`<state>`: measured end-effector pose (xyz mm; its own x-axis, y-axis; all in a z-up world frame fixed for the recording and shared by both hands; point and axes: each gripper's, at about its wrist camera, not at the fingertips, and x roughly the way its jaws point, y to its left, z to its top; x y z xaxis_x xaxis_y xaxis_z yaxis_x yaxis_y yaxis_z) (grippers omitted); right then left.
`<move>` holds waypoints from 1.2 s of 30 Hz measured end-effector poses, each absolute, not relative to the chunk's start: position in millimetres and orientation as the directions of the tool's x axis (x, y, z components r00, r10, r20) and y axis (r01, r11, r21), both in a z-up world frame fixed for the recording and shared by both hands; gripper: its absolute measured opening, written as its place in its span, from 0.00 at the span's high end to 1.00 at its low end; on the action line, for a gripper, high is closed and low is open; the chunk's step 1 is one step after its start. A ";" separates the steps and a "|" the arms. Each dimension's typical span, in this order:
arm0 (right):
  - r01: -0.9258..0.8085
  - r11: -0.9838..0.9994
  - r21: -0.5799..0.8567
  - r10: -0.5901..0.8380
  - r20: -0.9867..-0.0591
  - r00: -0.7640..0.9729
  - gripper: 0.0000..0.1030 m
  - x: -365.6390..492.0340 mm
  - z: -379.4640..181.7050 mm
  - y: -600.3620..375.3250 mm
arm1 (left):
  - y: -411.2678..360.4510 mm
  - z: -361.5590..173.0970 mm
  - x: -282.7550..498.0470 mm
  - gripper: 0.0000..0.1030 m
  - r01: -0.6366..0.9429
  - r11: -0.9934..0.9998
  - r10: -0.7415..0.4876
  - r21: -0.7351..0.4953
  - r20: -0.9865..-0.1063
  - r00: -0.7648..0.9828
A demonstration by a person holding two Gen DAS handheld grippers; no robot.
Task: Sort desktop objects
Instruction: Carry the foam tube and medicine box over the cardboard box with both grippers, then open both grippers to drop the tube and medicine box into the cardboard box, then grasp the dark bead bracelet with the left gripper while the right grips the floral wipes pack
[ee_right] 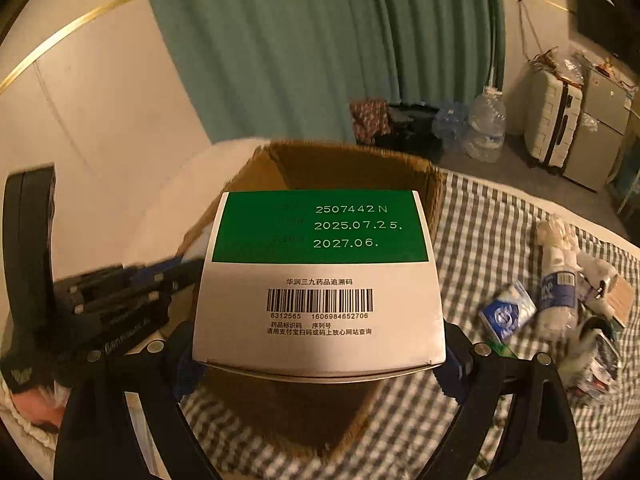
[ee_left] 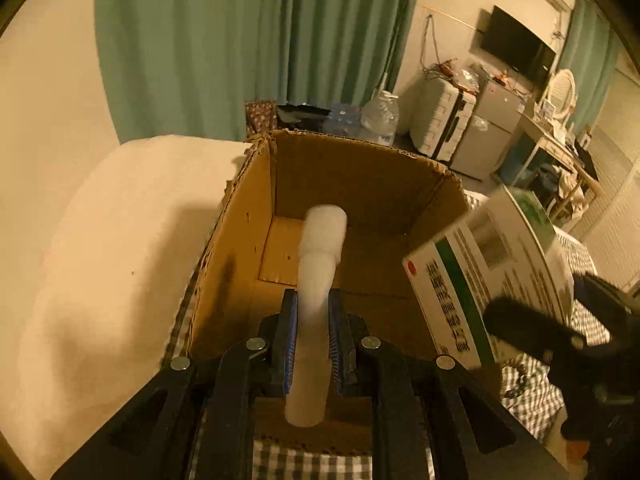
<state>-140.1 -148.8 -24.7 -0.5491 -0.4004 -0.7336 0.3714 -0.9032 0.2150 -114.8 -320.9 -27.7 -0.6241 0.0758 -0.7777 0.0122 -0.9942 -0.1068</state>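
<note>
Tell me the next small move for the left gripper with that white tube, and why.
Probably open the left gripper and let the white tube drop. The tube is clamped between the blue pads and already pokes over the open cardboard box, whose floor below looks bare. The right gripper holds the medicine box by the box's right rim, apart from the tube, so nothing seems to block the drop.

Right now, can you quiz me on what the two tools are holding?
1. True or false: the left tool is clamped on a white plastic tube.
2. What does the right tool hold? A) a water bottle B) a green-and-white medicine box C) a sock
3. Fill in: both things are over an open ____ box.

Key: 1 true; 2 B; 3 cardboard.
</note>
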 end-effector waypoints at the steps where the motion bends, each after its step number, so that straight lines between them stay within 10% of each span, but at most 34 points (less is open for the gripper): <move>1: 0.375 -0.899 0.227 -0.413 -0.726 -0.550 0.10 -143.0 -26.8 -150.7 | -321.3 -29.6 -116.1 0.82 0.007 -0.995 0.074 -0.100 -0.780 -0.621; 7: 0.357 -0.917 0.176 -0.371 -0.704 -0.606 0.03 -154.6 -22.6 -163.1 | -319.0 -28.5 -107.0 0.32 -0.015 -0.997 0.068 -0.081 -0.709 -0.702; 36: 0.006 -0.999 0.054 -0.036 -0.584 -0.811 0.03 -24.8 53.9 98.2 | -79.0 38.6 -32.2 0.00 -0.162 -0.976 0.218 -0.146 -0.633 -0.743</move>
<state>-24.8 98.2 53.9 -0.8113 -0.0364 -0.5835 0.0063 -0.9985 0.0536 -32.2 -79.0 38.6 -0.7428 0.2179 -0.6331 -0.1619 -0.9760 -0.1459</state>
